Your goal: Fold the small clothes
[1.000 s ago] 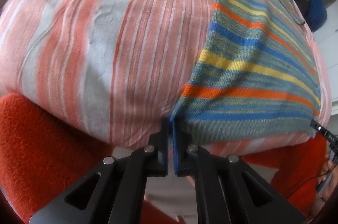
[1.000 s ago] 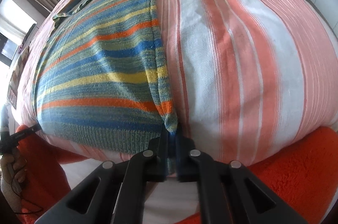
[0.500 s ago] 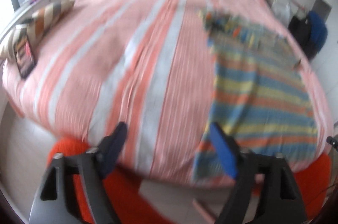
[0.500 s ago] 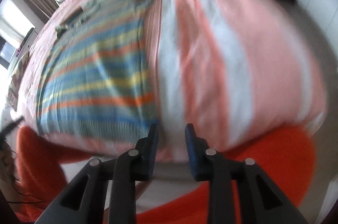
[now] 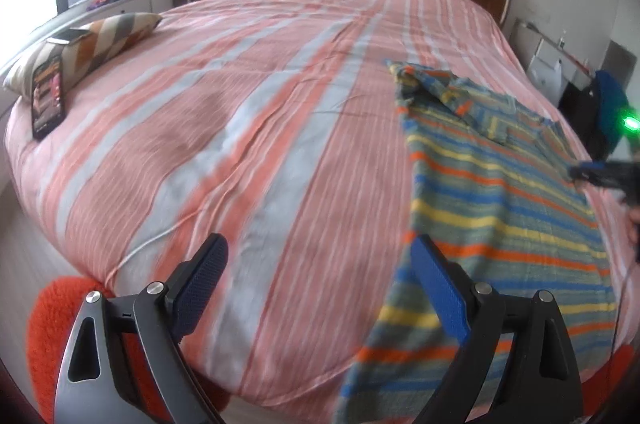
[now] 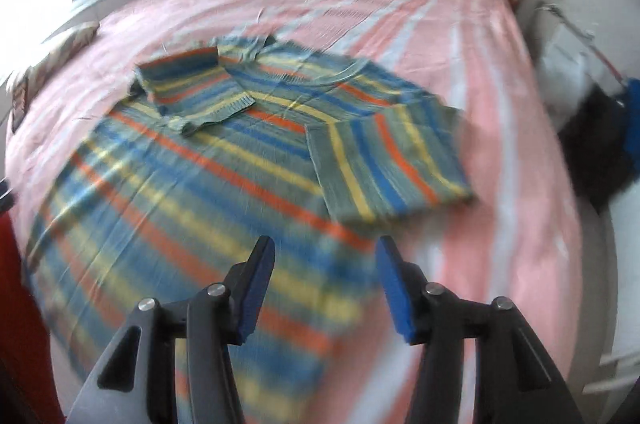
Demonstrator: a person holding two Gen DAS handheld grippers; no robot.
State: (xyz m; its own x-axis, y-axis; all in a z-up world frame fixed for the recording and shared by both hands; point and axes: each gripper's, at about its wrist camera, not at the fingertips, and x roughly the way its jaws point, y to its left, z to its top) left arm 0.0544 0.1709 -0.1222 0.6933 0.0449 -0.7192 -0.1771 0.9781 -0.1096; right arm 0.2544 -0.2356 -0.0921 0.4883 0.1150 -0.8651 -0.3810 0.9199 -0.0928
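On bed [image 5: 240, 152], striped sweater [image 6: 224, 160] lay flat on pink-striped cover, both sleeves folded across chest. Second earlier, both tongs were clamped on hem corners; since then both let go and lifted away. Left tongs [image 5: 320, 276] stood wide apart, empty, above cover beside sweater's edge. Right tongs [image 6: 326, 276] were opening, empty, above sweater's lower part. Phone [image 5: 48, 100] leaned against pillow [image 5: 92, 44].

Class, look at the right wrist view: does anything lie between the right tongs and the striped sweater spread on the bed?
Nothing visible does. The right tongs, jaws opening and empty, hang over the striped sweater on the bed.
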